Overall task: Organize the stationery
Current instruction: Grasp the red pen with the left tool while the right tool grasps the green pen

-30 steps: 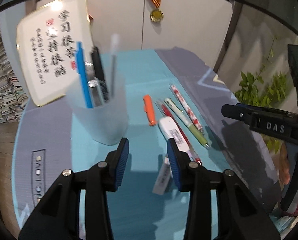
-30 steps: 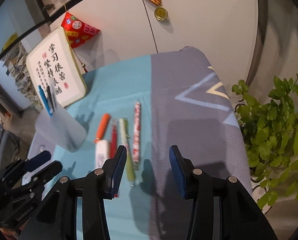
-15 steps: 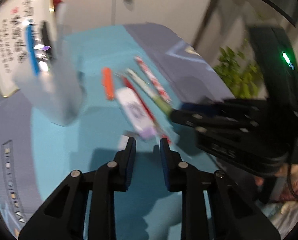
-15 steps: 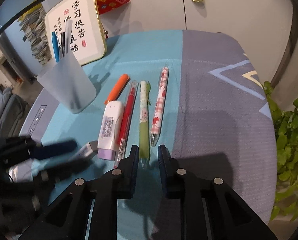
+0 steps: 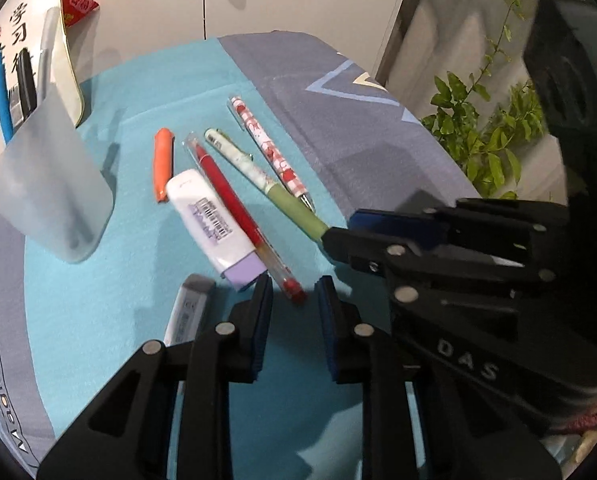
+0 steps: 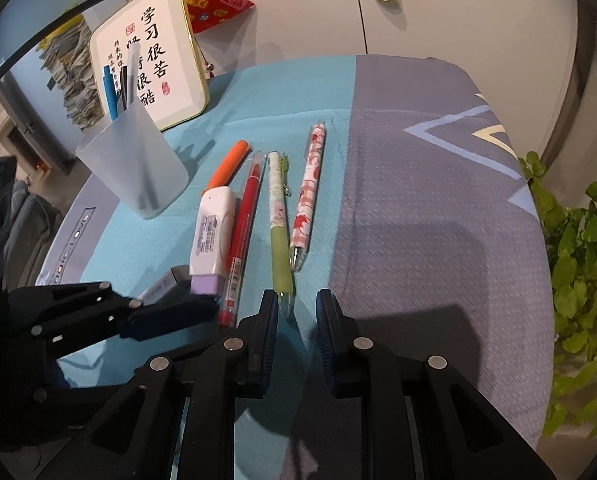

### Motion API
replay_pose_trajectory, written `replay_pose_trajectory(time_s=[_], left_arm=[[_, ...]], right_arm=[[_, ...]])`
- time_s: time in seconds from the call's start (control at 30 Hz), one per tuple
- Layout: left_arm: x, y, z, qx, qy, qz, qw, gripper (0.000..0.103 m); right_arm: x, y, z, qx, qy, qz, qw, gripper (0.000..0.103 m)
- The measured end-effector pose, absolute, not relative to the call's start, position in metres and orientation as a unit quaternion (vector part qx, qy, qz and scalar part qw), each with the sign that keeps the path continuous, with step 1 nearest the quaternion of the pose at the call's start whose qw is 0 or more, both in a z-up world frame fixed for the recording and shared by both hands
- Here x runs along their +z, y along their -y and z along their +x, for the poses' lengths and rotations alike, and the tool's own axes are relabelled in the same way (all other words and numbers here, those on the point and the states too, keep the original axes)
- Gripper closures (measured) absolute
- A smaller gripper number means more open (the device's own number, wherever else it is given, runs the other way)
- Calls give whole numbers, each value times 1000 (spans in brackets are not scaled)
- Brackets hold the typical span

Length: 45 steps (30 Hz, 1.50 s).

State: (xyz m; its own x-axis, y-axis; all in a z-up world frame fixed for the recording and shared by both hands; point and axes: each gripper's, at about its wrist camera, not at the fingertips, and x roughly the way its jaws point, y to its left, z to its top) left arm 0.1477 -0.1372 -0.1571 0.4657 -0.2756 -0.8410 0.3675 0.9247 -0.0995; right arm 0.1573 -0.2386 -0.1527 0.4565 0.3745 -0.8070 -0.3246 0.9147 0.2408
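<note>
3 pens stand in the cup (image 6: 132, 164); 4 pens, an orange marker and a correction tape lie on the surface (image 6: 418, 208). My left jaws (image 5: 292, 300) have narrowed around the red pen (image 5: 238, 204) tip, my right (image 6: 296, 312) at the green pen (image 6: 279, 224) tip; neither clamps.

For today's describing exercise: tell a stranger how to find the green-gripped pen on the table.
Start at the frosted pen cup on the turquoise cloth, then look at the row of pens lying beside it. The green-gripped pen lies between the red pen and the pink-and-white patterned pen. It alone has a pale floral barrel ending in a green grip.
</note>
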Motion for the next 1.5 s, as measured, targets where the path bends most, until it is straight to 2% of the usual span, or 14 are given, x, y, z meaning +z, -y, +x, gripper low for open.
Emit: replay_pose_trajectory(time_s=[0.27, 0.5, 0.53, 0.57, 0.73, 1.17, 1.27, 1.33, 1.43, 1.47, 1.5], left_arm=[[-157, 117, 146, -176, -488, 40, 854, 95], [-153, 94, 115, -198, -498, 37, 843, 95], [-154, 93, 111, -199, -498, 40, 843, 95], [-154, 90, 107, -201, -499, 42, 842, 95], [-153, 77, 87, -208, -499, 55, 839, 96], [-159, 35, 30, -226, -500, 124, 827, 95], [-155, 31, 23, -231, -492, 122, 831, 95], [-150, 32, 24, -230, -481, 121, 837, 95], [-140, 37, 30, -236, -464, 115, 846, 93], [-139, 39, 34, -237, -458, 113, 849, 91], [-138, 42, 40, -234, -457, 109, 851, 91]], right_arm=[[-152, 236, 159, 220, -476, 24, 851, 82], [-153, 214, 162, 214, -474, -18, 854, 82], [-153, 212, 162, 212, -473, -24, 855, 83], [-153, 209, 163, 204, -472, -37, 857, 90], [-151, 214, 157, 208, -485, -21, 849, 91], [-145, 264, 40, 191, -532, -53, 823, 91], [-141, 267, 35, 186, -522, -43, 831, 91], [-137, 268, 38, 181, -516, -37, 837, 89], [-128, 264, 46, 168, -499, -40, 849, 72], [-125, 261, 51, 166, -489, -44, 855, 63], [-122, 258, 54, 160, -477, -47, 863, 60]])
